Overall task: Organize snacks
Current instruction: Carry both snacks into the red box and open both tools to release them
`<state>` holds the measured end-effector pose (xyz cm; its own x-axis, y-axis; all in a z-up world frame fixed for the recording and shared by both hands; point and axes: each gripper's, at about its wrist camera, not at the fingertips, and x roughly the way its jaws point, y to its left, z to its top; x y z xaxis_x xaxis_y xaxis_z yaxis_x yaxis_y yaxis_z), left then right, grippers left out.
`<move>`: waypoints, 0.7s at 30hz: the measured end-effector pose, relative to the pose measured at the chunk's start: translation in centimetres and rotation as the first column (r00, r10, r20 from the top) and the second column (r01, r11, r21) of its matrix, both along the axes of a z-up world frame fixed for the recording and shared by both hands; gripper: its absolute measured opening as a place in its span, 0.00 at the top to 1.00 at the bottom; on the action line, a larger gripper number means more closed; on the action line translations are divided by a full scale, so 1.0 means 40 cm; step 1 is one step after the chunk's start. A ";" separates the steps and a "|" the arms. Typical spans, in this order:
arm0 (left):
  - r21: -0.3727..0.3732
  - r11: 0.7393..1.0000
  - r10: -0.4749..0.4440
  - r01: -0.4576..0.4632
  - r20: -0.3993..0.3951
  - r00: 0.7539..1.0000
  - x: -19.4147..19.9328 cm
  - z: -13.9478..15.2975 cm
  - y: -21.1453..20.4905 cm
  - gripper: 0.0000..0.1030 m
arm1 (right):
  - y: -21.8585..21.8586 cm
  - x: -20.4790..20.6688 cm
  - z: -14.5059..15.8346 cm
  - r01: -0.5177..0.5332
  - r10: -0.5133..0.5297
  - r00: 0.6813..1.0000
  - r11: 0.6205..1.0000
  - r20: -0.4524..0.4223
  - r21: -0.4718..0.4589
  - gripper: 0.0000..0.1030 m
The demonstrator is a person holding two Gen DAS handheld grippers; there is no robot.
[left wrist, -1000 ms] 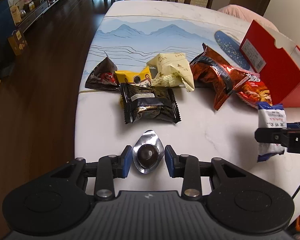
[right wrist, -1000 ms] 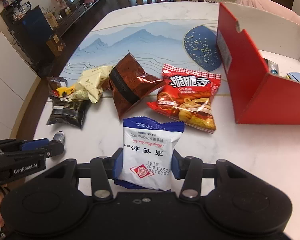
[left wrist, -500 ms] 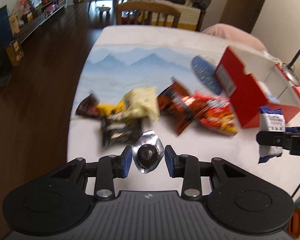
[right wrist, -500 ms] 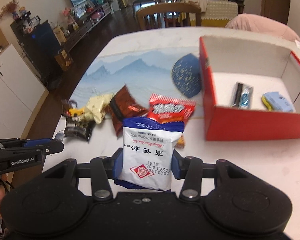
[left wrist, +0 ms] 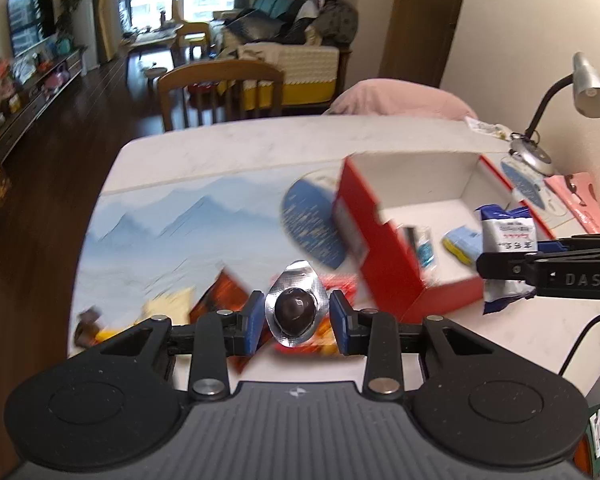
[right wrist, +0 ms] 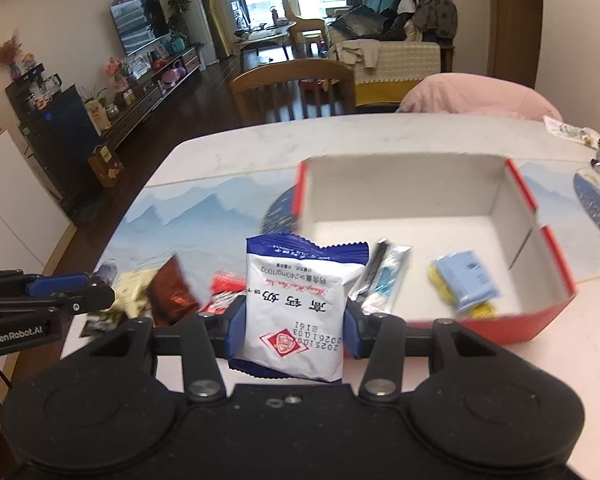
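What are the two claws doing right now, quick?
Left claw: closed on a foil-wrapped chocolate.
Right claw: closed on a blue-and-white snack packet.

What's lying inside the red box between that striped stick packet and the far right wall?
A light-blue and yellow packet lies between the striped stick packet and the red box's right wall; the right wrist view shows it.

Both wrist views high above table [left wrist: 228,148], sharing red box [right wrist: 548,280]
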<state>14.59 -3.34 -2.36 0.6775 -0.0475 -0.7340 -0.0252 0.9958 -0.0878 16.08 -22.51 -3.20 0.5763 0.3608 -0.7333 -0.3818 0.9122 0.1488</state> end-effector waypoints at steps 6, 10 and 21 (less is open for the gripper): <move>0.009 0.999 -0.040 0.040 0.005 0.999 0.090 0.022 -0.115 0.67 | -0.081 0.076 0.000 0.016 -0.016 1.000 1.000 -0.002 -0.008 0.55; 0.013 0.998 -0.061 0.061 -0.011 0.998 0.153 0.023 -0.184 0.67 | -0.134 0.126 -0.003 0.020 -0.020 1.000 1.000 -0.008 -0.020 0.56; 0.023 0.997 -0.073 0.076 -0.100 0.992 0.304 -0.032 -0.314 0.67 | -0.235 0.256 -0.054 -0.004 0.001 0.998 0.998 -0.057 -0.055 0.61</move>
<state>26.76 -15.92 -3.65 0.5965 -0.0748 -0.7991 0.0421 0.9972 -0.0619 26.32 -31.92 -5.38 0.5318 0.3206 -0.7838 -0.3767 0.9185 0.1201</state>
